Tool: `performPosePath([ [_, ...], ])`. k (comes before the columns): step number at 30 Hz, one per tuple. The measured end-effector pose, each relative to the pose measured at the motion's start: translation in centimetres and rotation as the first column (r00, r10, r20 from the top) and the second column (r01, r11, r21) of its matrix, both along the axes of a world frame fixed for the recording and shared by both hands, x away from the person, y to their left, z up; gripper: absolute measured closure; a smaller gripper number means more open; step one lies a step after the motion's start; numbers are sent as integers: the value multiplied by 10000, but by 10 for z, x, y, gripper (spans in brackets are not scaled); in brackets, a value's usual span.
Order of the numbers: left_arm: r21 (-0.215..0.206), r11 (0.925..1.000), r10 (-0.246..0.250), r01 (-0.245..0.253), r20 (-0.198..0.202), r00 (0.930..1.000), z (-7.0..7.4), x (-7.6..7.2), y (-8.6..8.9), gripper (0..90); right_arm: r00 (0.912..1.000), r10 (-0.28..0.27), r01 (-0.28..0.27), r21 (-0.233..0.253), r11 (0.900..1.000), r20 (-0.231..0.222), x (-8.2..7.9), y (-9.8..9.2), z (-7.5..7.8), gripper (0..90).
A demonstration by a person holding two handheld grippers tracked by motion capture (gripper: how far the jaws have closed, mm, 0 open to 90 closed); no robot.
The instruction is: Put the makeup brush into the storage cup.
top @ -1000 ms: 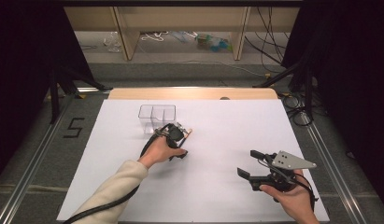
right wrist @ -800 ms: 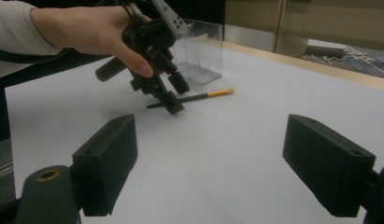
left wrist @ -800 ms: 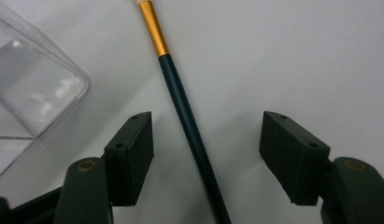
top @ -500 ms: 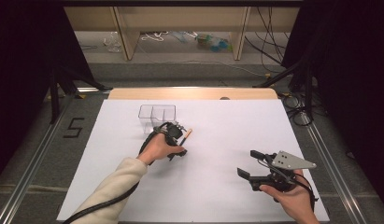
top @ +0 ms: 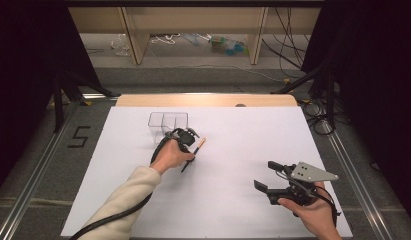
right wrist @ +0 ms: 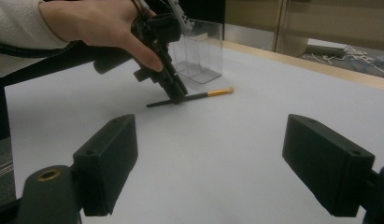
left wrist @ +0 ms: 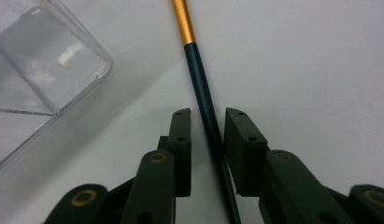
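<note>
Left gripper [left wrist: 207, 121] is down on the sheet [top: 233, 200] with its jaws straddling the brush [left wrist: 202, 93], nearly closed but, as far as we can tell, not yet pinching it. The brush lies flat just beside the clear box [top: 167, 125], its gold end pointing away from us. Our right gripper [top: 273, 176] rests well apart near the front edge, jaws spread wide and holding nothing. We judge the work barely begun: the approach is done; the grasp, lift and drop into the box remain. We count one brush, one box with two compartments, two grippers.
</note>
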State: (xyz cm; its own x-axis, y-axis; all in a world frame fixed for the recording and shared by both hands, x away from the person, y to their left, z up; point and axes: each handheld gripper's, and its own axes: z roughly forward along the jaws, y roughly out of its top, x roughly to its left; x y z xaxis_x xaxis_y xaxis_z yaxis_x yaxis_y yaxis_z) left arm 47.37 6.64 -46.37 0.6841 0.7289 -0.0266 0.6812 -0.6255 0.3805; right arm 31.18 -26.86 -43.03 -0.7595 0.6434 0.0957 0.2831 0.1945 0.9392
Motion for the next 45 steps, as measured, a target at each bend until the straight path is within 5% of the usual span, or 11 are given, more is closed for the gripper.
performPosePath([
  [10, 675, 9975, -199, 224, -371, 9991, 3, 4, -7, 837, 9994, -20, 23, -93, 10000, 345, 2, -1, -1, 196],
  [18, 361, 9993, 138, -123, -420, 9990, 2, 3, -7, 841, 9999, 55, -54, 102, 9999, -104, 0, -1, 0, 198],
  [32, -164, 9999, 44, -43, 86, 10000, 0, -3, 2, 842, 10000, -42, 42, -99, 9999, -44, 1, -3, 0, 201],
  [35, -589, 9980, 232, -226, 83, 9997, 1, -4, 4, 842, 10000, -11, 11, 116, 9999, 25, 2, -1, -1, 201],
  [40, -746, 9969, 297, -260, 489, 9984, 6, -5, 9, 842, 9998, -56, 59, -143, 9999, 207, 3, -3, 0, 201],
  [45, -1140, 9932, 306, -215, 788, 9964, 10, -9, 15, 842, 10000, -22, 21, 106, 9999, 34, 2, -2, -1, 201],
])
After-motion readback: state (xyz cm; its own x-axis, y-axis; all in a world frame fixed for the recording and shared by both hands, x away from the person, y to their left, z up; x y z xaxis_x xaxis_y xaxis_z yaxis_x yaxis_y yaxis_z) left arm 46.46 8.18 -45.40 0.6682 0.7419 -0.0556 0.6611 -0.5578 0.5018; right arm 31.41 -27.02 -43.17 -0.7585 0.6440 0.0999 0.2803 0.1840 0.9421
